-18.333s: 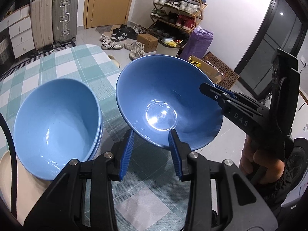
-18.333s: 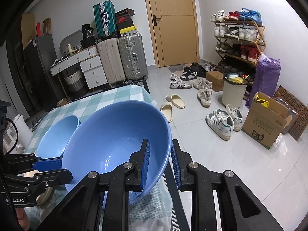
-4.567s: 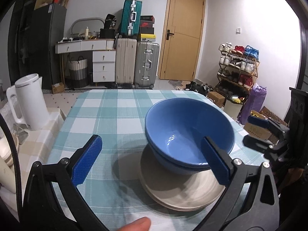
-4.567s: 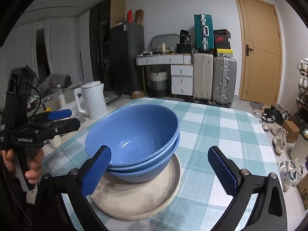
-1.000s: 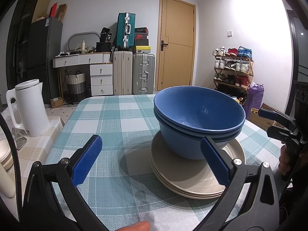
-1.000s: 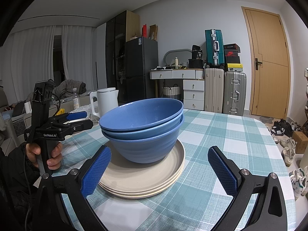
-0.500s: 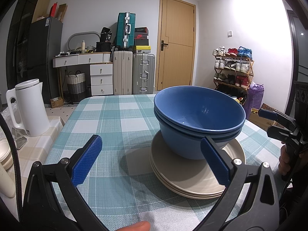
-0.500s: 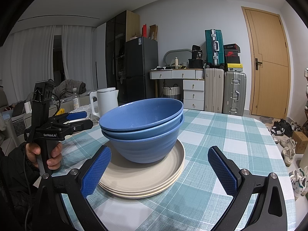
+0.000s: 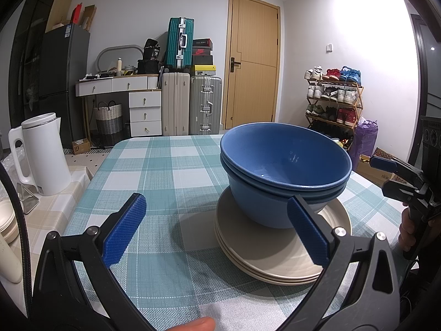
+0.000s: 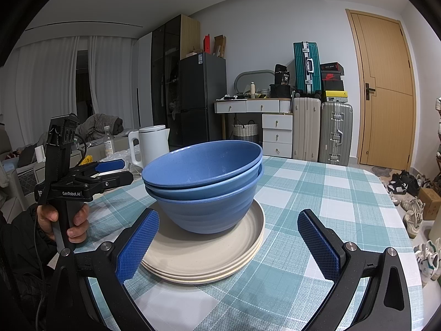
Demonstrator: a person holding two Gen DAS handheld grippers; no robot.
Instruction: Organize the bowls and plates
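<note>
Bowls (image 9: 285,176) sit nested on stacked plates (image 9: 281,251) near the counter's (image 9: 165,171) front edge, directly ahead of both tools, left tool (image 9: 216,231) and right tool (image 10: 228,244), each spread wide, empty.

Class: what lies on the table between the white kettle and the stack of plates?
Only checked tablecloth separates kettle from plates, shown in the left wrist view.

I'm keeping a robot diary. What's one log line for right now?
blue bowls: nested on plates | left gripper: open | right gripper: open
</note>
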